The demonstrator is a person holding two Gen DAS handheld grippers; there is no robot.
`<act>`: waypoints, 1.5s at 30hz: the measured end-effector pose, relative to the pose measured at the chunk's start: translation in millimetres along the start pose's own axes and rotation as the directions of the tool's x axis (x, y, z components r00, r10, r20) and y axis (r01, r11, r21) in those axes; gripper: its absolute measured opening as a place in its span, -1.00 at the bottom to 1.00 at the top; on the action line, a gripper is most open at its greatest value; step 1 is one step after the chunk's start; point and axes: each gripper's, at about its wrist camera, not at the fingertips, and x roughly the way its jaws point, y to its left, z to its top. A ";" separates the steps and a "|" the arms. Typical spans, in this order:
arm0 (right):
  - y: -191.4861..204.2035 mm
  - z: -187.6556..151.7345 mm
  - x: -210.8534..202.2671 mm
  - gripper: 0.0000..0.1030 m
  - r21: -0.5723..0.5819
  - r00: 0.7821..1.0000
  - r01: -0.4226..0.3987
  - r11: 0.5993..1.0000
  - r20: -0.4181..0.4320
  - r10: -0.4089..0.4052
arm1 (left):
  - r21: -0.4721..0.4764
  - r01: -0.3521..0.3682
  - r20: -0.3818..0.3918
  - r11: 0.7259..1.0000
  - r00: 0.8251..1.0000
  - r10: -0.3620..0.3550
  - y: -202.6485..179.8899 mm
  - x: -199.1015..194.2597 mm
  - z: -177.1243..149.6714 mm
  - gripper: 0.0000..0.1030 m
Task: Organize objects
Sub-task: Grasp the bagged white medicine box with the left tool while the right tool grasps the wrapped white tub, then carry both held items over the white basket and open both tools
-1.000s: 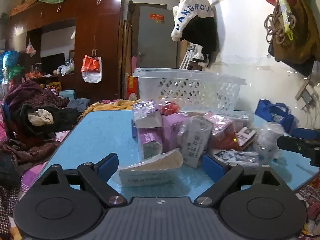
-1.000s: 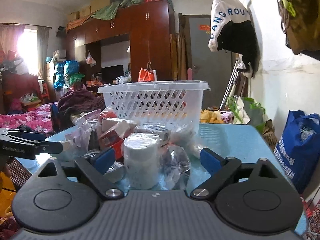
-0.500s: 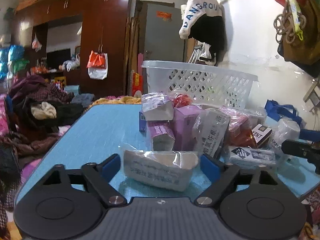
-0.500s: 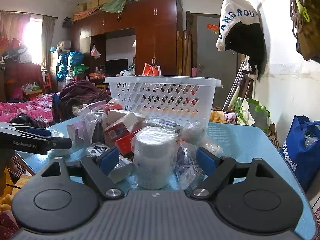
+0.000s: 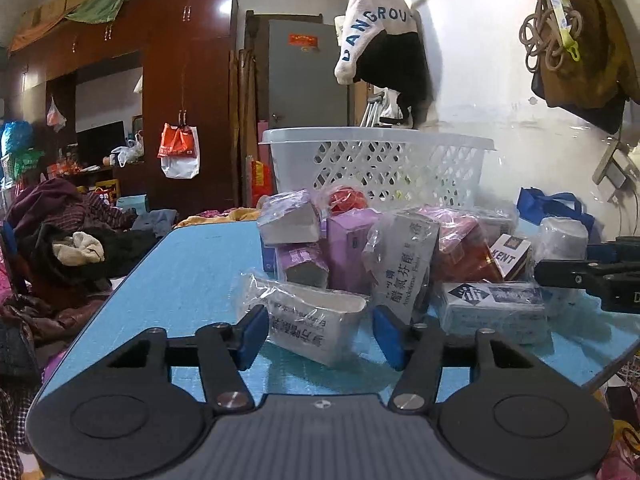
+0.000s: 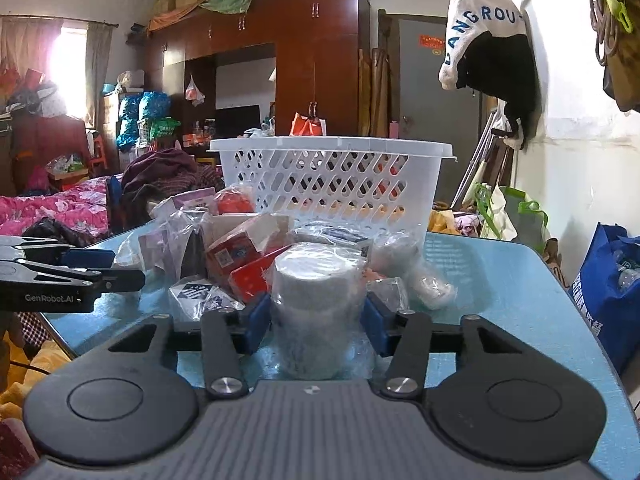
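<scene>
A pile of plastic-wrapped boxes and packets lies on the blue table in front of a white lattice basket. My left gripper has its blue pads on both sides of a white wrapped box with black print, touching it or nearly so. My right gripper has closed its pads against a white wrapped cylindrical jar standing on the table. The basket also shows in the right wrist view. Each gripper shows in the other's view, the right one and the left one.
Purple boxes, a red packet and a KENT pack crowd the pile. A blue bag stands right of the table. Clothes are heaped on the left. A wardrobe stands behind.
Both grippers have narrowed their jaws: the left one around the white printed box, the right one onto the white jar. Both also moved slightly forward toward the pile.
</scene>
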 end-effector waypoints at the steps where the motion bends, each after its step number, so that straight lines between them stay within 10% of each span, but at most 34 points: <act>1: 0.2 0.1 0.0 0.02 -0.001 1.000 0.000 1.000 0.000 0.000 | 0.000 -0.003 -0.004 1.000 1.000 0.003 -0.3 1.3 -1.2 0.24; 30: -9.1 13.5 -16.6 -0.02 0.025 0.997 -0.016 1.000 0.082 0.014 | 0.016 -0.039 0.216 0.999 0.976 0.035 -5.7 -29.1 2.2 0.01; 45: -32.7 78.2 5.3 -0.02 0.043 0.991 -0.006 0.999 0.137 0.000 | 0.048 -0.031 0.275 0.998 0.961 0.017 -9.2 -7.6 62.6 0.01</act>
